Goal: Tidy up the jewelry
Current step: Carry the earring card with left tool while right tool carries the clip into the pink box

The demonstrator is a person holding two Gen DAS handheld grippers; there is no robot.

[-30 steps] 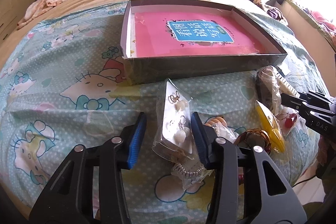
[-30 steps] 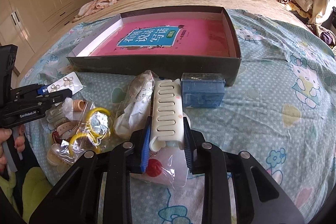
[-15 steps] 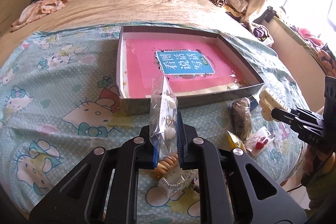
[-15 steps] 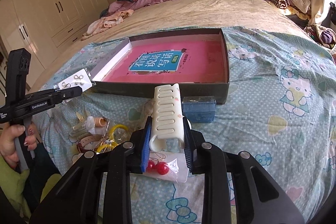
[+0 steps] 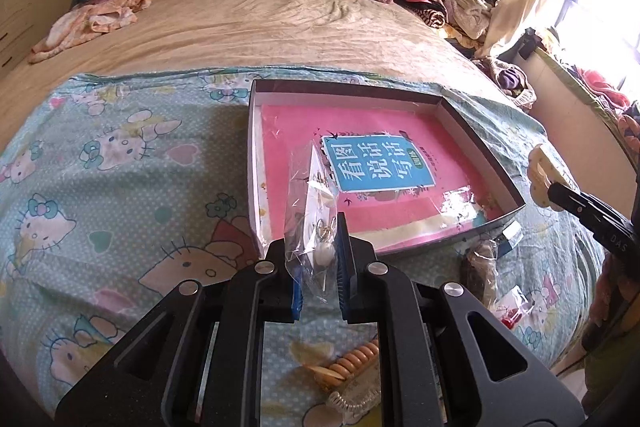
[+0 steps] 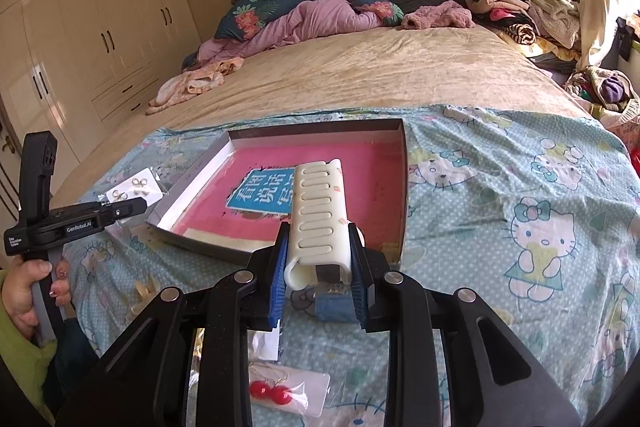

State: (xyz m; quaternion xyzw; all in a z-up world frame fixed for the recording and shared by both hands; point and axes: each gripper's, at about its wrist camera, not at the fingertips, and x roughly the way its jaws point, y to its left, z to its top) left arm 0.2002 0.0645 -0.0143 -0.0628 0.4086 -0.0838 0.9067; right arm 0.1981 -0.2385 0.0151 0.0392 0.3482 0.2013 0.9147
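The left tongs (image 5: pixel 319 269) are pinching a clear packet of earrings (image 5: pixel 314 211) between their blue pads, holding it upright above the near-left corner of the shallow box (image 5: pixel 253 163). The packet's lower edge is hanging below the pads, and a pale pearl-like earring is showing through the plastic. From the right wrist camera the same packet (image 6: pixel 134 189) is sticking out beyond the left tongs (image 6: pixel 134 205), left of the box and clear of the bed.

The right tongs (image 6: pixel 319 267) are gripping a cream hair claw clip (image 6: pixel 319 223) by its sides, its slotted back facing up and its teeth pointing toward the box. The clip is sitting over the box's near wall (image 6: pixel 224 253). In the left wrist view it (image 5: pixel 540 181) is appearing off the box's right side, at the tip of the right tongs (image 5: pixel 554 193).

The box is lying on a Hello Kitty sheet (image 5: pixel 120 187) spread over the bed, with a pink book (image 5: pixel 400 211) flat inside it. Loose pieces are lying on the sheet near the tongs: red ball earrings on a card (image 6: pixel 276 393), a small blue box (image 6: pixel 334 305), an orange spiral hair tie (image 5: pixel 352 365), and a dark bagged item (image 5: pixel 482 269).
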